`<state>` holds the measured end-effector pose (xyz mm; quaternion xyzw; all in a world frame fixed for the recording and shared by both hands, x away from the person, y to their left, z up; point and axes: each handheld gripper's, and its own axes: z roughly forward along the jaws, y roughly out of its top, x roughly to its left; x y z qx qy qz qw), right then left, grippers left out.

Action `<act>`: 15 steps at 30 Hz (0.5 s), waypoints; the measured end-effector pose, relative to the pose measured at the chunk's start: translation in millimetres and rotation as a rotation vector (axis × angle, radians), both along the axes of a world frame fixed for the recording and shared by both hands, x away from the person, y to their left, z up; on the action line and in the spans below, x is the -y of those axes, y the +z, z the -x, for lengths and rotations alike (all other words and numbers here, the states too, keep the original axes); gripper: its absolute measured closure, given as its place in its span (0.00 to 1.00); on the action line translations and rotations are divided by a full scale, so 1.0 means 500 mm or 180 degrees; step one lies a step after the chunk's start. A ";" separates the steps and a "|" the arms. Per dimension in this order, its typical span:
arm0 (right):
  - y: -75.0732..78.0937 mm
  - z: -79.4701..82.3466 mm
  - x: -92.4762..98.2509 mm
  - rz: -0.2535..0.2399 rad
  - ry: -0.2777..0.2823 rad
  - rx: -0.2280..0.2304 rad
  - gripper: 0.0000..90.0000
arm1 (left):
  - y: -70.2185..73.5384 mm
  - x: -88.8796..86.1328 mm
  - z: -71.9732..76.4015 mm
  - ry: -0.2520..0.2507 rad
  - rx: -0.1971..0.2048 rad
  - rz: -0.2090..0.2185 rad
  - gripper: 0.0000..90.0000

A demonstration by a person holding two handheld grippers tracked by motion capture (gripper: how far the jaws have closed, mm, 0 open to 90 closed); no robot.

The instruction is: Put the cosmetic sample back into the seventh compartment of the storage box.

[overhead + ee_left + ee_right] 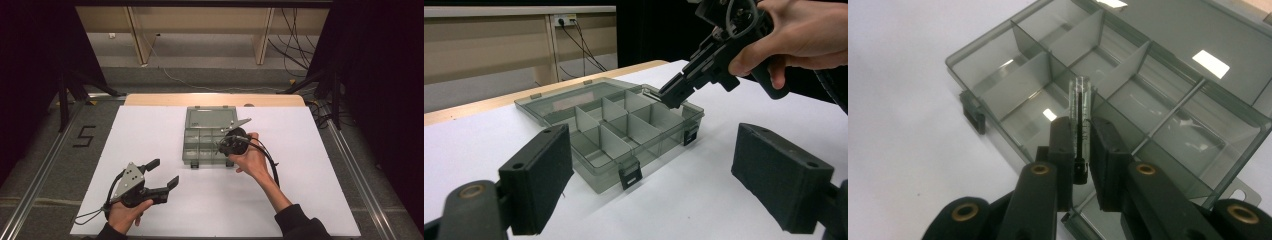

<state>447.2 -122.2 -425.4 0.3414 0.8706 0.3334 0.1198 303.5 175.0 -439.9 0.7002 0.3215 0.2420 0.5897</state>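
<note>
In the high view a smoke-grey compartment box lies open at the middle of the white table, its lid folded flat toward the far edge; the right gripper hangs over the box's right-hand cells, tilted down into them, while the left gripper rests near the table's front left, well apart from the box, its jaws spread with nothing between them, so the right hand is plainly the nearer one. In the left gripper view the box stands beyond the two black pads, and the other hand's gripper comes down from the upper right with its tip just at the rim of a far-side cell; upright dividers split the tray into cells, and these walls are what the tip could catch on. In the right gripper view the jaws are clenched on a thin clear divider strip; its long axis runs straight out from the fingertips, edge-on, aimed at the cells below and just beside a fixed partition; the coming move looks like seating the strip upright between two walls, so it must stay square to them; whether it already touches the box floor I cannot tell.
</note>
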 end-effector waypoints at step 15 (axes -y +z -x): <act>-0.010 -0.010 0.002 -0.0029 -0.0142 0.0012 0.69 | 0.000 -0.001 0.000 0.0006 -0.0008 -0.0032 0.17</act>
